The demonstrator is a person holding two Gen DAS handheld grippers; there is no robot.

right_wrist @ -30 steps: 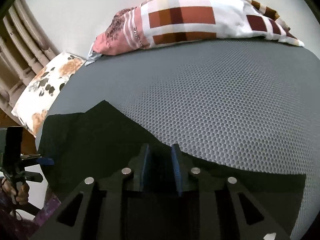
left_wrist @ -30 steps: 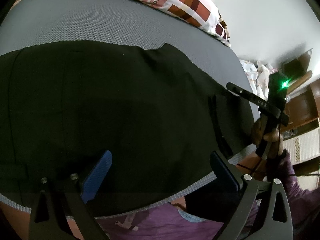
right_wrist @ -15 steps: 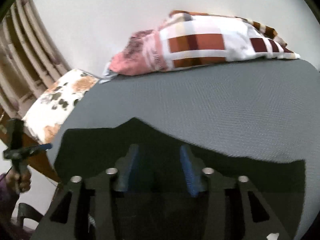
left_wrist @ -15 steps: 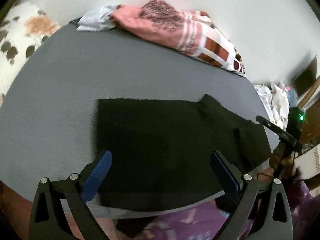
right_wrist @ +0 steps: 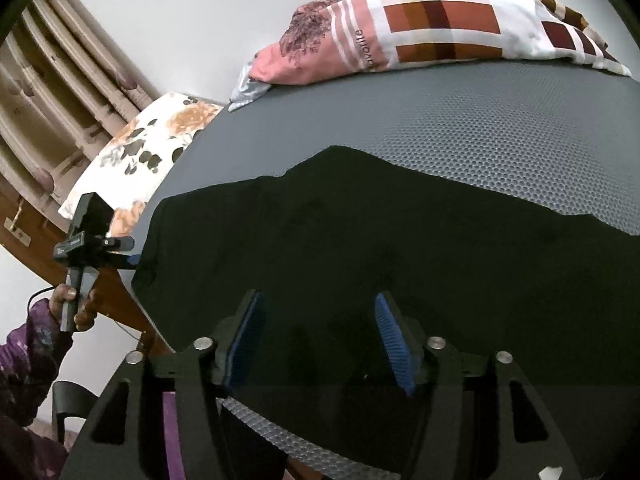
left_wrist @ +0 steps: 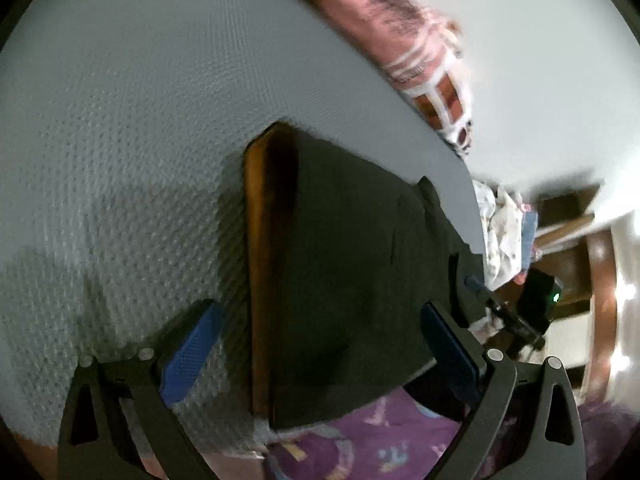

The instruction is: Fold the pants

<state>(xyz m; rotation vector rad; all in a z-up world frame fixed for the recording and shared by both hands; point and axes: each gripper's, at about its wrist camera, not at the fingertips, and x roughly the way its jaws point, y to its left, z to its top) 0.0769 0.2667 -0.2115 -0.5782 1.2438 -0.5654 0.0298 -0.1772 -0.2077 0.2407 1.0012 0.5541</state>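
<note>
The black pants (right_wrist: 380,248) lie flat, folded into a broad block, on the grey mesh mat (right_wrist: 460,120). My right gripper (right_wrist: 320,320) hovers over their near edge. Its jaws are opening, and the blue pads (right_wrist: 394,340) press on nothing. In the blurred left wrist view the pants (left_wrist: 352,280) lie ahead, with a brownish streak along their left edge. My left gripper (left_wrist: 320,344) is open wide over that near left part, holding nothing. From the right wrist view, a hand (right_wrist: 76,308) holds the left gripper (right_wrist: 124,250) at the pants' left end.
A checked pillow (right_wrist: 420,28) lies at the back of the mat, and a floral pillow (right_wrist: 140,152) off its left side. A purple patterned sleeve (right_wrist: 24,356) is at the lower left. Crumpled white cloth (left_wrist: 500,232) and wooden furniture (left_wrist: 600,280) stand beyond the mat's right end.
The right jaws have spread apart and the gripper has drawn back from the pants. The left gripper has swung left, so the pants' left edge now lies between its open fingers.
</note>
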